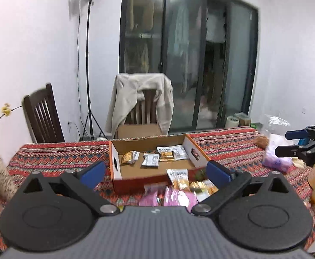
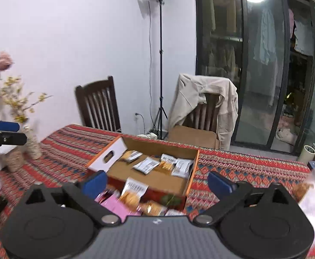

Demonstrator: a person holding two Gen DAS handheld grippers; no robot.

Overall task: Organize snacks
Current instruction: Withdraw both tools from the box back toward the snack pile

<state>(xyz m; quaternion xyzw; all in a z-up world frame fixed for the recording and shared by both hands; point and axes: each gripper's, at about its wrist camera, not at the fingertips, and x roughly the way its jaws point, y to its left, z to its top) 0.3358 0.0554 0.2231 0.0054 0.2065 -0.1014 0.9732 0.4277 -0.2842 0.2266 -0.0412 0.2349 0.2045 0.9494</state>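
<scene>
Patterned desk [image 1: 56, 157] carries a box [image 1: 116, 166] at twelve o'clock; both tongs [image 1: 155, 170] [image 2: 155, 183] gape empty, so a hasty reach could scatter the loose packets [image 1: 179, 178].

One cardboard box [image 1: 155, 168] sits on the patterned tablecloth [image 1: 60, 157]. Inside it lie five snack packets [image 1: 150, 159], two gold-toned and three white. In front of the box is a loose heap of packets [image 1: 179, 191]; blur hides the exact count, perhaps six or seven, two of them pink. Two wooden chairs [image 2: 98, 104] stand behind, one draped with a beige jacket [image 2: 202, 105]. One lamp stand [image 2: 160, 64] rises between them.
</scene>
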